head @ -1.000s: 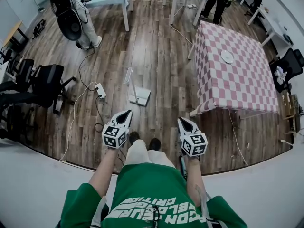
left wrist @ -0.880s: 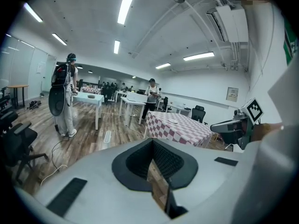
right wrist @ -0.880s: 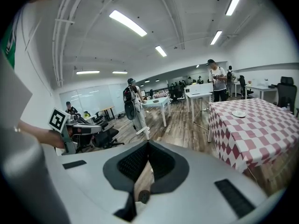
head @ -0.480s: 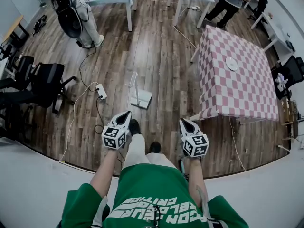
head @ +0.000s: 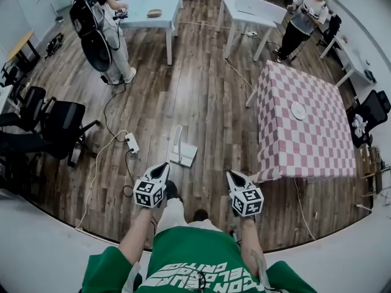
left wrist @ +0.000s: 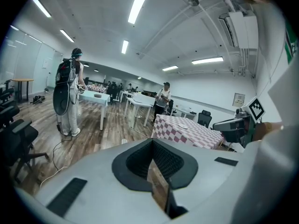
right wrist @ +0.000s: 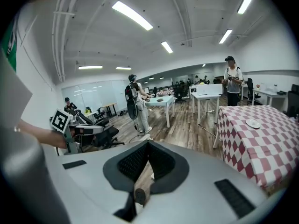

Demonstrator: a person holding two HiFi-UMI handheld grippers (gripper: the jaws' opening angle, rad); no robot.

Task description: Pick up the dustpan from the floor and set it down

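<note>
The left tongs (head: 162, 168) are pinched shut on nothing. Just ahead, the dustpan (head: 183, 155) sits on the wood floor (head: 208, 96), left of the checked table (head: 287, 148). It looks light and stiff, so grab its tall thin handle (head: 176, 136). The right tongs (head: 234, 176) are shut and empty too.

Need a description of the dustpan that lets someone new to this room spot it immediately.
Start at the table with the red-and-white checked cloth and look at the wood floor to its left in the head view. The dustpan lies there, white, with a long upright handle. The white power strip further left is smaller and trails cables.
</note>
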